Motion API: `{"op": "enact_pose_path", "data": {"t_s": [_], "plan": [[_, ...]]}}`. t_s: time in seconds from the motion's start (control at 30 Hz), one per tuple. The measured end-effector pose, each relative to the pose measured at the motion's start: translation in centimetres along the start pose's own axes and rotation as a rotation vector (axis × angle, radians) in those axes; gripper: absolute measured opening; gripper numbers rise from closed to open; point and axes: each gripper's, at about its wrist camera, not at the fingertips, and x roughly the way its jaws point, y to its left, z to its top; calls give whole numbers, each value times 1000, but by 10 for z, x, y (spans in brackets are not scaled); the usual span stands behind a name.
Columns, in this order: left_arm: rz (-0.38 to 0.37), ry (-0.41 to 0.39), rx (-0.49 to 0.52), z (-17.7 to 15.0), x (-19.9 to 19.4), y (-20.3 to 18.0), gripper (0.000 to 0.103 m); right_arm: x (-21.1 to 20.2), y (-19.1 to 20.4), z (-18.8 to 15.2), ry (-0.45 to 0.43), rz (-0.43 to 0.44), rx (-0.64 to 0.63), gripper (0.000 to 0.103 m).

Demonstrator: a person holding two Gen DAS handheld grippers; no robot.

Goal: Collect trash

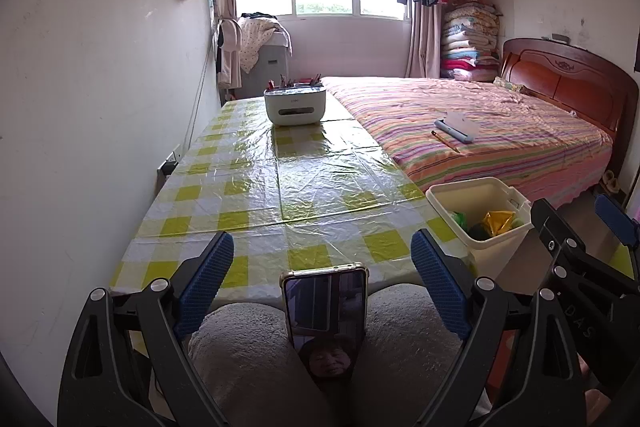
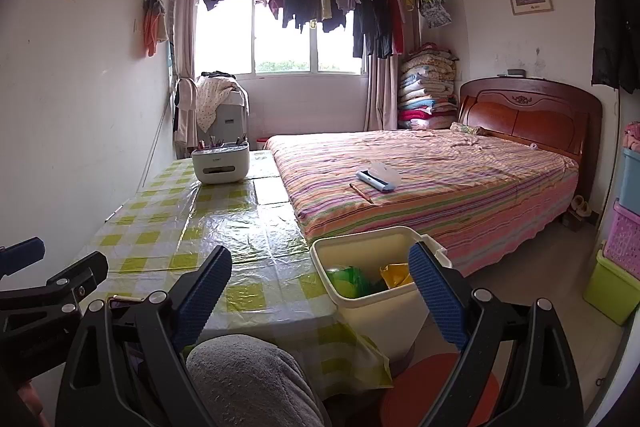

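Note:
A cream bin [image 1: 505,247] stands at the table's right edge, with a green wrapper [image 1: 460,219] and a yellow wrapper [image 1: 498,221] inside it. My left gripper [image 1: 324,283] is open and empty above the near edge of the table [image 1: 320,187]. To its right, beside the bin, is my right gripper [image 1: 572,211]. In the right wrist view my right gripper [image 2: 320,297] is open and empty, its right finger in front of the bin [image 2: 380,311]. The green wrapper [image 2: 348,281] and yellow wrapper [image 2: 396,275] show inside. My left gripper [image 2: 56,261] sits at the far left.
A phone [image 1: 324,307] stands upright between a person's grey-clad knees [image 1: 248,355]. A white pen holder [image 1: 294,105] sits at the table's far end. A striped bed [image 1: 480,131] lies to the right. A red stool [image 2: 436,391] sits below the bin.

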Motion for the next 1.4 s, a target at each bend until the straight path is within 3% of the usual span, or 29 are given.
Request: {"op": "enact_pose_path", "data": {"t_s": [1.4], "plan": [[7,17,16,2,7,-6,90,9,-3,-5,12,12,-2,87]]}}
